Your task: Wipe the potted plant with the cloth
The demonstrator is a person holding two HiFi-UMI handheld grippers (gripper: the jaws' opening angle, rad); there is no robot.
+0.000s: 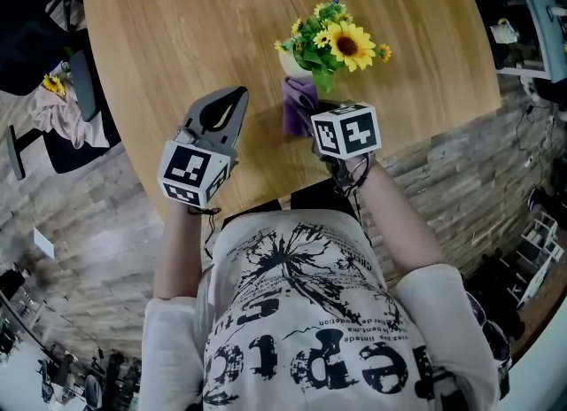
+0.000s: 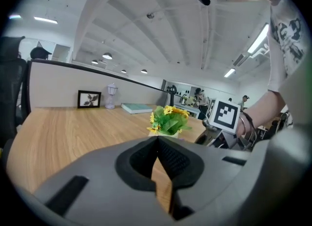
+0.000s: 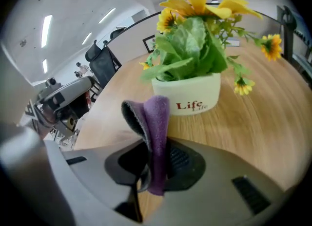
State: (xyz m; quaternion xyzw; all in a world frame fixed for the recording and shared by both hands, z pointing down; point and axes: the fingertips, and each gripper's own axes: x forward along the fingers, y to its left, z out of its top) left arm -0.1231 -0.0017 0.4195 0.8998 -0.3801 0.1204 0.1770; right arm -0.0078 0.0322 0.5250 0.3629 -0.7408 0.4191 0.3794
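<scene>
Head view and both gripper views. The right gripper is clamping a purple cloth between its jaws; the cloth is standing up out of the grip as a folded loop, and its lower end is hanging out of sight in the gap below the pads. From the head view these jaws are lying hidden under the gripper's own cube, and only the cloth is showing past it. The left gripper is keeping its jaws clenched on nothing, with bare wood showing below the pads.

The plant is standing on the table, just beyond the right gripper. From above, leaves and sunflowers are covering nearly all of the white pot. In the right gripper view the cloth is overlapping the pot's lower left side; whether the two are touching cannot be told. In the left gripper view the gripper's body is cutting off the pot, so that only the foliage is showing. The topmost flower is running out of the right gripper view.

The table's near edge is curving past both wrists, close to the person's shirt. The left gripper is hovering over the wood to the left of the plant, apart from it. Bare wood is stretching away left of and beyond the plant. At the far edge a frame and a book are sitting against a partition, well apart from the plant. A chair is standing off the table's side.
</scene>
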